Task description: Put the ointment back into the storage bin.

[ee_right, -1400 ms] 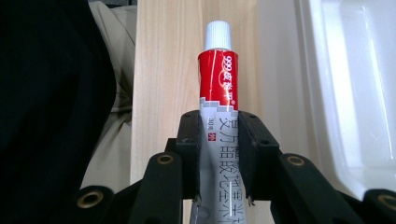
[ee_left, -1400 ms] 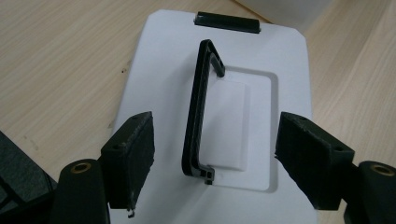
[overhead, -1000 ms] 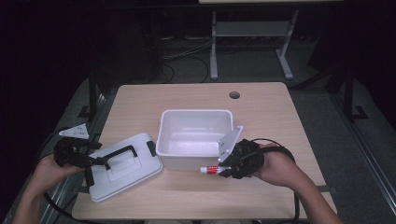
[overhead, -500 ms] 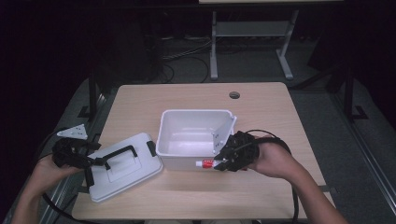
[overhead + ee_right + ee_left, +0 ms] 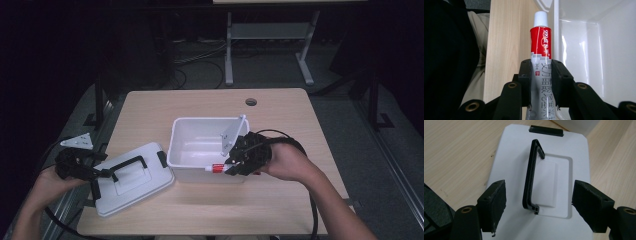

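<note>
The tube of ointment (image 5: 541,62), silver-bodied with a red band and a white screw cap, is clamped flat between the pads of the right gripper (image 5: 541,75), which is closed on its printed lower half. In the high view the tube (image 5: 218,169) lies level, cap pointing to the person's left, just at the near rim of the white plastic bin (image 5: 200,145), with the right gripper (image 5: 235,167) and right hand (image 5: 282,161) behind it. The right gripper view shows what the overhead camera cannot: the Chinese lettering along the tube, and the cap standing right beside the bin's glossy near wall (image 5: 584,42), with a strip of table and the person's clothing on the other side.

To the left lies the bin's white lid (image 5: 132,176), flat on the table beside the bin, with its black carry handle (image 5: 125,167) on top. The left gripper (image 5: 97,176) hovers at the lid's left end. The left gripper view shows its jaws spread wide on either side of the handle (image 5: 531,177), gripping nothing, and a black latch (image 5: 546,131) at the lid's far edge.

All of this sits on a light wood-grain table (image 5: 210,105) with a round cable hole (image 5: 251,102) near its far edge. Beyond it the room is dark, with a white metal frame (image 5: 270,45) and loose cables (image 5: 195,65) on the floor.
</note>
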A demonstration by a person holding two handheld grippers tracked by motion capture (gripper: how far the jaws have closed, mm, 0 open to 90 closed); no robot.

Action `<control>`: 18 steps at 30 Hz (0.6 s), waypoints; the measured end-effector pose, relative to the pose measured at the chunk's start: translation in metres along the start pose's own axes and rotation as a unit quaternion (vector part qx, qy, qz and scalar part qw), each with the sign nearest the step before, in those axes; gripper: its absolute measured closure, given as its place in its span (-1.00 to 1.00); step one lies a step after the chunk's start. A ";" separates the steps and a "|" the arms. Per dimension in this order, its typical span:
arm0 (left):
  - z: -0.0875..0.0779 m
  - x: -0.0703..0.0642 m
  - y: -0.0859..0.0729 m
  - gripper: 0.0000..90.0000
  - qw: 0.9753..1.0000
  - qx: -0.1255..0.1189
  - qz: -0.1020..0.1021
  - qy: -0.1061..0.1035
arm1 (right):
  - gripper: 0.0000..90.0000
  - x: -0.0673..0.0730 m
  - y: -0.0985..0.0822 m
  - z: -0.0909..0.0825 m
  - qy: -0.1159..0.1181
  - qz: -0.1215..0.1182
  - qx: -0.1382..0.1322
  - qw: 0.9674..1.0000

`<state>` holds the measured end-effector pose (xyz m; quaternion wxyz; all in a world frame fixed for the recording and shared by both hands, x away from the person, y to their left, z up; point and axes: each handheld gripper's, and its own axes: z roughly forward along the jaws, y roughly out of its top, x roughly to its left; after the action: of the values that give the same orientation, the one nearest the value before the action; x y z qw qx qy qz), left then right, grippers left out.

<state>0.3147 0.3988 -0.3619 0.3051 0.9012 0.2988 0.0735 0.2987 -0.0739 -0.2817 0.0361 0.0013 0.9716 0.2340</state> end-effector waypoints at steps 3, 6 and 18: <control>0.000 0.000 0.000 -0.41 1.000 0.001 -0.001 0.000 | 0.58 -0.003 0.002 -0.001 -0.001 0.000 0.000 1.000; -0.001 0.000 0.000 -0.41 1.000 0.000 0.000 0.002 | 0.58 -0.007 0.003 -0.002 -0.001 0.001 0.002 1.000; -0.001 0.001 0.001 -0.41 1.000 0.002 0.001 0.000 | 0.58 -0.021 0.010 -0.001 -0.003 0.005 0.004 1.000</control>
<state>0.3155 0.3991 -0.3603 0.3035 0.9020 0.2981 0.0736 0.3199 -0.0663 -0.2750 0.0375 0.0065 0.9723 0.2307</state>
